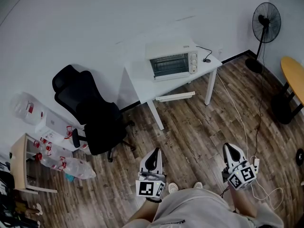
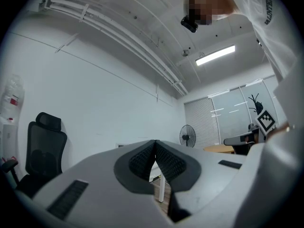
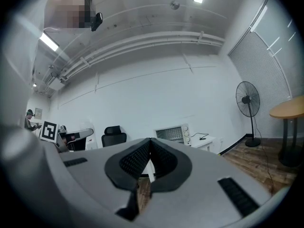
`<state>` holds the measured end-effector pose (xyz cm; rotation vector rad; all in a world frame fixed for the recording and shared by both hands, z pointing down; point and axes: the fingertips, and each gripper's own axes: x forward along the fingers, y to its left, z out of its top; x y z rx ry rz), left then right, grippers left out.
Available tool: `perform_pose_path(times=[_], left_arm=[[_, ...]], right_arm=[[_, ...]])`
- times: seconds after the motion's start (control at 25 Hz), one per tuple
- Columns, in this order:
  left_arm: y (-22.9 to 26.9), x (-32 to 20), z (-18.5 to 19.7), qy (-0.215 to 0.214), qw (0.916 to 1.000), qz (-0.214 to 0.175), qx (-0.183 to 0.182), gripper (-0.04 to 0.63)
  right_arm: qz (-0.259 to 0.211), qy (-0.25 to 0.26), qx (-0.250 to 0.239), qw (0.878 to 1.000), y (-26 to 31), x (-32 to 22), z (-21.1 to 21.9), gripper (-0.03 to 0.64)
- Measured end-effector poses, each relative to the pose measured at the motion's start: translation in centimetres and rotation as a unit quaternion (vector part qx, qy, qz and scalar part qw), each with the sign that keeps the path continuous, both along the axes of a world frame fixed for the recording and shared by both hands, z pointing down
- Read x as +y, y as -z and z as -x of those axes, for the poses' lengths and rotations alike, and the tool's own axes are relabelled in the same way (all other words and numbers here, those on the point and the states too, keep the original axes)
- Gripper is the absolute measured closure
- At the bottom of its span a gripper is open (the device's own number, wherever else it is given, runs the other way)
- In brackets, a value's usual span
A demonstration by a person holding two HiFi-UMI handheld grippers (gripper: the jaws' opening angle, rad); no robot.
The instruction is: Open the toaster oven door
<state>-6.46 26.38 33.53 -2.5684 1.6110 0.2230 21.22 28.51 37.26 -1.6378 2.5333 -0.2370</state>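
The toaster oven (image 1: 172,63) sits in the upper middle of the head view on a white worktop (image 1: 142,82) against the pale wall. Its glass door (image 1: 168,66) is shut, and a column of knobs runs down its right-hand side. A dark power cord (image 1: 205,54) lies on the worktop just right of the oven. A long white bar (image 1: 175,97) lies under the worktop's front edge. The right gripper view shows the same oven (image 3: 172,133) far off at frame centre, above the claw tips.

To the left of the worktop stands a black office chair (image 1: 92,110). Further left are large clear water bottles (image 1: 28,107) and a small wooden side table (image 1: 19,165). A standing fan (image 1: 266,23) occupies the upper right corner, with a round wooden table (image 1: 293,77) at the right edge below it. A thin cable (image 1: 237,113) trails over the wooden floor (image 1: 199,127) from the worktop towards the bottom of the frame.

Both claws are held low at the bottom of the head view, well apart from the oven. The left claw (image 1: 154,158) is closed, and its own view shows the ribbed pads of the left claw (image 2: 155,151) meeting with nothing between them. The right claw (image 1: 231,153) is likewise closed and empty (image 3: 150,151).
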Motion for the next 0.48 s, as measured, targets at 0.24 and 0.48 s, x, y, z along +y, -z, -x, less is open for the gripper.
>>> perform_pose_path(times=[0.24, 0.48], left_arm=[[-0.4, -0.3, -0.1, 0.0, 1.0, 0.006, -0.002, 0.586], [-0.5, -1.1, -0.3, -0.004, 1.0, 0.008, -0.001, 0.588]], right_arm=[[0.005, 0.001, 0.0, 1.0, -0.3, -0.3, 0.0, 0.6], [0.007, 0.001, 0.0, 1.0, -0.4, -1.1, -0.1, 0.6]])
